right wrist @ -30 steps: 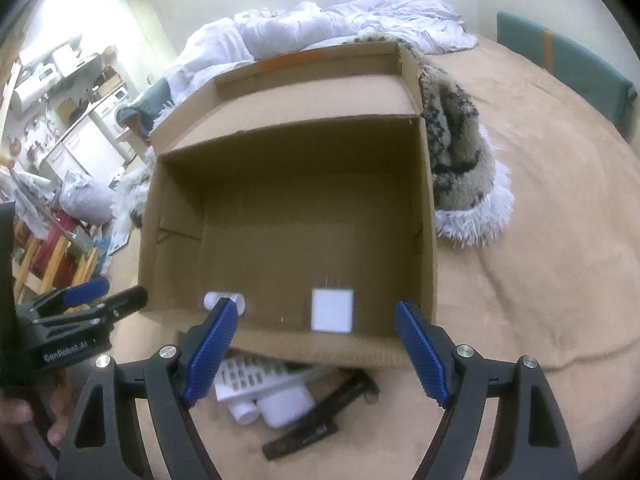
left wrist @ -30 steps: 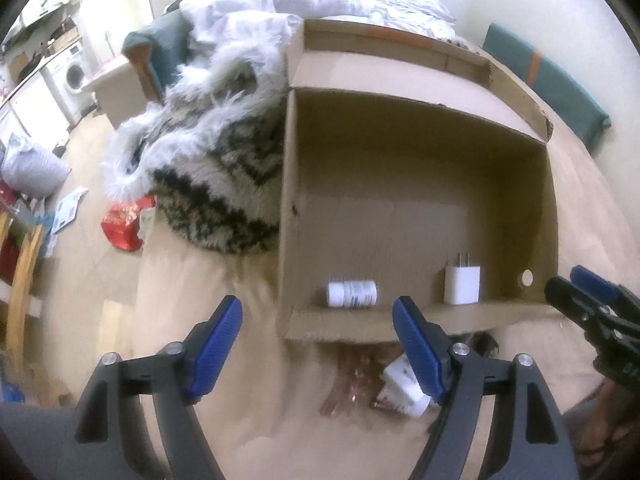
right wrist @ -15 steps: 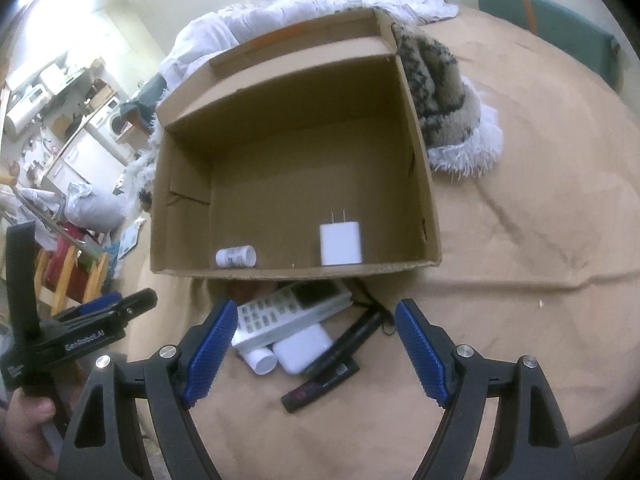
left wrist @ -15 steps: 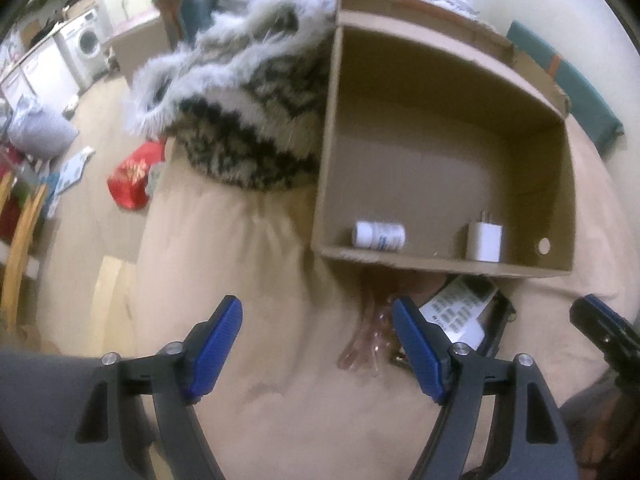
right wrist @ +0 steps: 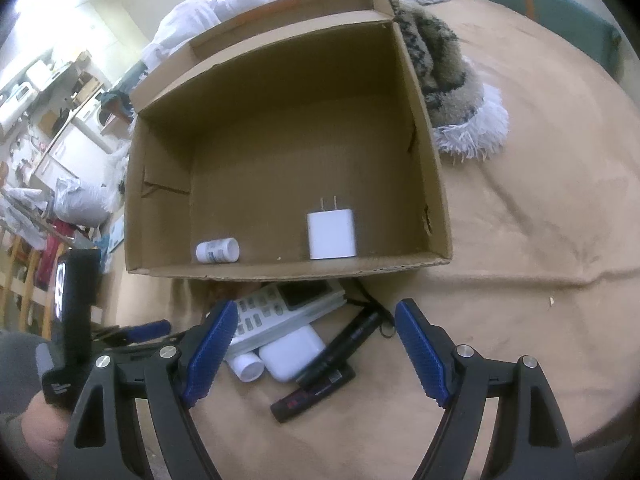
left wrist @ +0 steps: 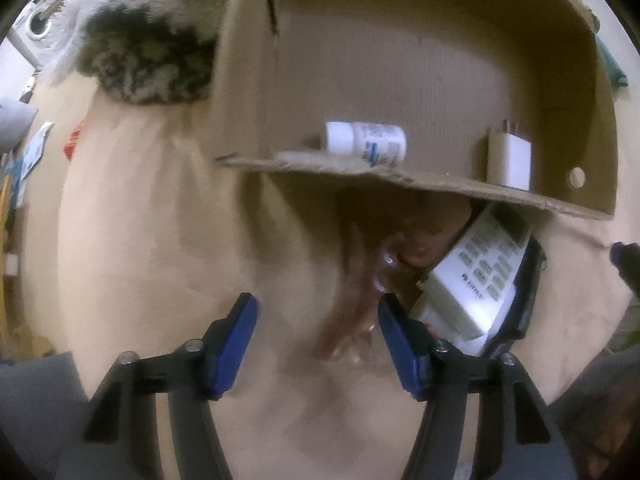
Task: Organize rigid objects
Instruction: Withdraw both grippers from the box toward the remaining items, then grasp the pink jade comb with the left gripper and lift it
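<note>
Box: the cardboard box (right wrist: 288, 152) sits on the tan bed cover (right wrist: 520, 240); a white pill bottle (right wrist: 218, 250) and a white charger (right wrist: 332, 234) lie inside by its near wall.
Pile: a remote (right wrist: 280, 312), a white case (right wrist: 292, 354), a small white bottle (right wrist: 246, 366) and a black torch (right wrist: 348, 342) lie touching, just outside that wall.
Left claw (left wrist: 316, 344): closing over a clear brownish wrapper (left wrist: 352, 304) beside the remote; pads not yet pressing.
Right claw (right wrist: 312, 354): wide apart above the pile, holding nothing.
Advice: centre the wrapper between the pads before squeezing; keep the right pad off the remote's edge.
</note>
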`<state>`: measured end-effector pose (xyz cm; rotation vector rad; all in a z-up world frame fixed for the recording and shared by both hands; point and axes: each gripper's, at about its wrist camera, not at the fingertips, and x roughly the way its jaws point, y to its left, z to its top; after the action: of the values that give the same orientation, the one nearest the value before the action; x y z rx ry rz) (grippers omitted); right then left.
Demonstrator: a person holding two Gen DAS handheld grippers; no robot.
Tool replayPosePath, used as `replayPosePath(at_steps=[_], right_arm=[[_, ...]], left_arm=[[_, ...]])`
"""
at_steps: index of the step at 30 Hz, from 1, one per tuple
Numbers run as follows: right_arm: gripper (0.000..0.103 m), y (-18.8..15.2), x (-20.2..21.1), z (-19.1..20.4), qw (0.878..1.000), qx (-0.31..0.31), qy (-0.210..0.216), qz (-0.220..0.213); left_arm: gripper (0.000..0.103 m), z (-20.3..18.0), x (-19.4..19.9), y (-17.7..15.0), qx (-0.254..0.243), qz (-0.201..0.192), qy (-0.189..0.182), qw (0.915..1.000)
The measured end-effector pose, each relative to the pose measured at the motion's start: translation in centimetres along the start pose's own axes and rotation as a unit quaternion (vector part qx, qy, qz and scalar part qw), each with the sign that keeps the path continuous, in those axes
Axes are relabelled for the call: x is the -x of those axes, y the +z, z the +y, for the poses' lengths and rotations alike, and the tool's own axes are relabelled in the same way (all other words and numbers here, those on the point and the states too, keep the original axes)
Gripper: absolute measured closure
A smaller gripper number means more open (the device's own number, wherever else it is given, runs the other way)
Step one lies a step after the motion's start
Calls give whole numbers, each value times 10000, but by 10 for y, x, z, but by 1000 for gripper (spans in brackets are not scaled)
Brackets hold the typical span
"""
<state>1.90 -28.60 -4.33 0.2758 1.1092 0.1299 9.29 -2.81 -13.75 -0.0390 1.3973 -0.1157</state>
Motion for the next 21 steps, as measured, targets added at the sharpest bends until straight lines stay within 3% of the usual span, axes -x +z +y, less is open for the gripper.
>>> replayPosePath(at_steps=[9,15,17,19,21], right_arm=[[17,2,-2,-2,9999,-70,58,50],[17,2,-5,0,9999,-31,65,112],[17,2,-6,0,9999,-5,51,129],[17,3,-7,0,9999,7,25,143],[17,2,-7,-1,9999,-9,25,149]], left_arm=[[43,-22,-17,10,-340,12,135,9993],[42,-27,-30,27,-283,-8,195,9994],[47,-29,-30,30,-285,-28,227,9993],[64,-30,-29,32,-287,-67,249,9993],[69,-30,-26,31,-300,-84,299,9991]])
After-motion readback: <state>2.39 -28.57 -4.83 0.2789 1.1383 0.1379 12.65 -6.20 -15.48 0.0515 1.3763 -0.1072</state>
